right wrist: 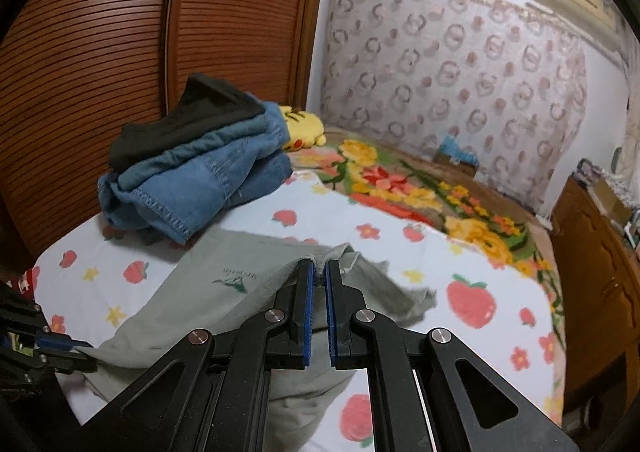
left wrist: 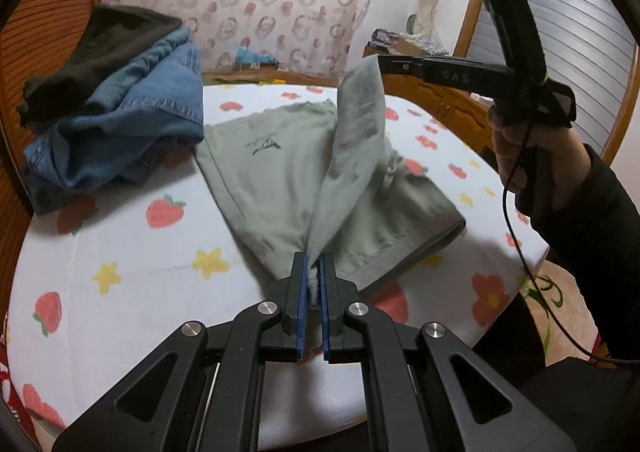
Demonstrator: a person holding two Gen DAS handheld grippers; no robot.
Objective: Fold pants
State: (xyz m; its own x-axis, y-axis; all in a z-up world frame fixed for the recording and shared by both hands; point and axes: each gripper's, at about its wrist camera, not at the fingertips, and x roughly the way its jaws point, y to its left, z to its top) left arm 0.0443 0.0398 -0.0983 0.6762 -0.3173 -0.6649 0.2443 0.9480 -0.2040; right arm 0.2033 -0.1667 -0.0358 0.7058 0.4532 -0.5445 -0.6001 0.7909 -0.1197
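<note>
The grey-green pants (left wrist: 276, 171) lie mid-bed on the strawberry-print sheet (left wrist: 132, 292), right of a pile of folded jeans (left wrist: 132, 131) (a dark garment on top). The left gripper (left wrist: 314, 272) pinches one lifted fabric edge near; the right gripper (right wrist: 321, 272) pinches the other, raised farther off.

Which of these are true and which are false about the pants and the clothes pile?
1. Both grippers pinch the grey-green pants. True: left gripper and right gripper are shut on the fabric.
2. The pants are red. False: grey-green.
3. A dark garment lies on top of the blue denim. True.
4. The bed sheet is plain. False: it has strawberries, stars and flowers.
</note>
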